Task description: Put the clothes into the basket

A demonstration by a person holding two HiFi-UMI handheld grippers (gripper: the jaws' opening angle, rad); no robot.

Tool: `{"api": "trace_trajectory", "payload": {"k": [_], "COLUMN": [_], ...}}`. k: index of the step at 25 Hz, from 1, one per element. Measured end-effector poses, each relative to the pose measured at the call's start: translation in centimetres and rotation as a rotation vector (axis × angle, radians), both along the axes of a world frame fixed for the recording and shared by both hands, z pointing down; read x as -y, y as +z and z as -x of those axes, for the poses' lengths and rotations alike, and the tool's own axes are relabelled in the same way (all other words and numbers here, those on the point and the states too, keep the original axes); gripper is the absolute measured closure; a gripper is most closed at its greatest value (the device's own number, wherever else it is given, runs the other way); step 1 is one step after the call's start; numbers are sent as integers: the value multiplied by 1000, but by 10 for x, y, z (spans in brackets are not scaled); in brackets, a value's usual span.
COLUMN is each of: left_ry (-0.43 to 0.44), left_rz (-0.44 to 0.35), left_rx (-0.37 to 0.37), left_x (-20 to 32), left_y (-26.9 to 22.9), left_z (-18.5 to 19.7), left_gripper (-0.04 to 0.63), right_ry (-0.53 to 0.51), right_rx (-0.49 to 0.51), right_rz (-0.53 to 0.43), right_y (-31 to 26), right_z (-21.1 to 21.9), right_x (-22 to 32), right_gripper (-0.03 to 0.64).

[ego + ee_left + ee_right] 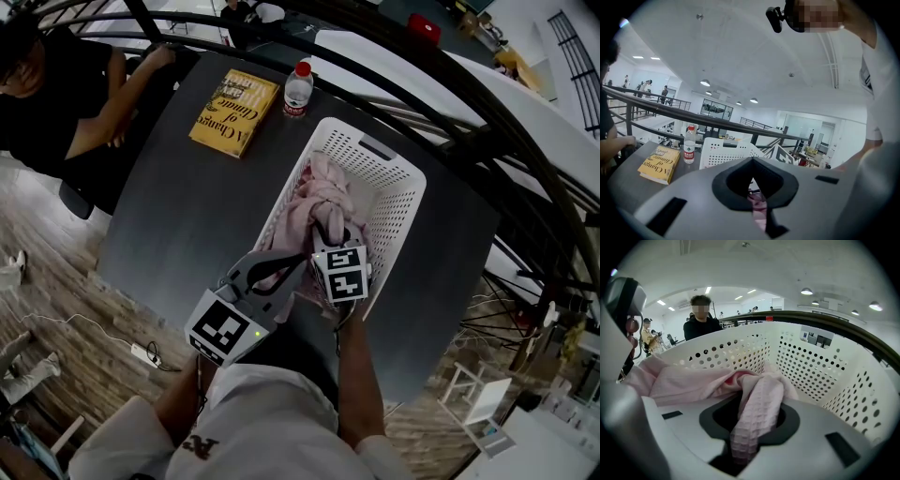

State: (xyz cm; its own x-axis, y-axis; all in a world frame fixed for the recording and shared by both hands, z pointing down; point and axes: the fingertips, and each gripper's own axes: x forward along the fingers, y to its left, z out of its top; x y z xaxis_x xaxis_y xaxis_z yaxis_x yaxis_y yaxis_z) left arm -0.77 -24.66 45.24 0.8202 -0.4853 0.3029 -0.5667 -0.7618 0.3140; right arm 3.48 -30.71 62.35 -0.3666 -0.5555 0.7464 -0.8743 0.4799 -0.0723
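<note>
A white perforated basket (398, 173) stands on the dark table (187, 216) with pink clothes (314, 202) heaped inside. My right gripper (328, 232) is down in the basket's near end, shut on a strip of pink waffle cloth (759, 408) that runs back between its jaws (745, 446); the basket wall (815, 366) curves around it. My left gripper (292, 267) sits at the basket's near left rim, pointing right. In its own view a sliver of pink cloth (759, 213) is pinched in the narrow slit of the left gripper (757, 206), with the basket (722, 152) just beyond.
A yellow book (234, 112) and a water bottle (297, 89) lie on the table beyond the basket. A person in black (66, 84) leans on the far left corner. A dark railing (450, 103) runs along the table's right side.
</note>
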Motion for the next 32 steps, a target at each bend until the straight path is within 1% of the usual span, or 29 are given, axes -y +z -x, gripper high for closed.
{"api": "trace_trajectory", "payload": {"k": [3, 10, 13, 18, 21, 23, 28, 30, 32], "left_ry": [0, -3, -4, -9, -12, -13, -15, -15, -18], "left_rz": [-4, -17, -22, -34, -44, -51, -76, -87, -96], "left_rx": [-2, -10, -12, -14, -19, -22, -24, -23, -24], "left_x": [-1, -4, -5, -7, -8, -10, -16, -18, -20], "left_y": [-3, -9, -12, -15, -18, -21, -32, -36, -39], "left_z": [0, 2, 3, 6, 8, 8, 7, 7, 8], "left_gripper": [602, 602, 601, 601, 601, 601, 601, 601, 601], "right_ry": [-7, -22, -32, -44, -63, -68, -66, -64, -63], "right_rx": [-10, -62, -110, -129, -158, -172, -184, -167, -125], "right_rz": [9, 26, 14, 33, 31, 7, -127, -177, -232], "right_y": [-1, -6, -11, -17, -23, -32, -79, -99, -116], "right_z": [1, 1, -2, -3, -3, -4, -9, -10, -9], "right_x": [-2, -7, -7, -6, -9, -10, -7, -8, -12], "right_gripper": [507, 406, 382, 316, 291, 282, 281, 281, 281]}}
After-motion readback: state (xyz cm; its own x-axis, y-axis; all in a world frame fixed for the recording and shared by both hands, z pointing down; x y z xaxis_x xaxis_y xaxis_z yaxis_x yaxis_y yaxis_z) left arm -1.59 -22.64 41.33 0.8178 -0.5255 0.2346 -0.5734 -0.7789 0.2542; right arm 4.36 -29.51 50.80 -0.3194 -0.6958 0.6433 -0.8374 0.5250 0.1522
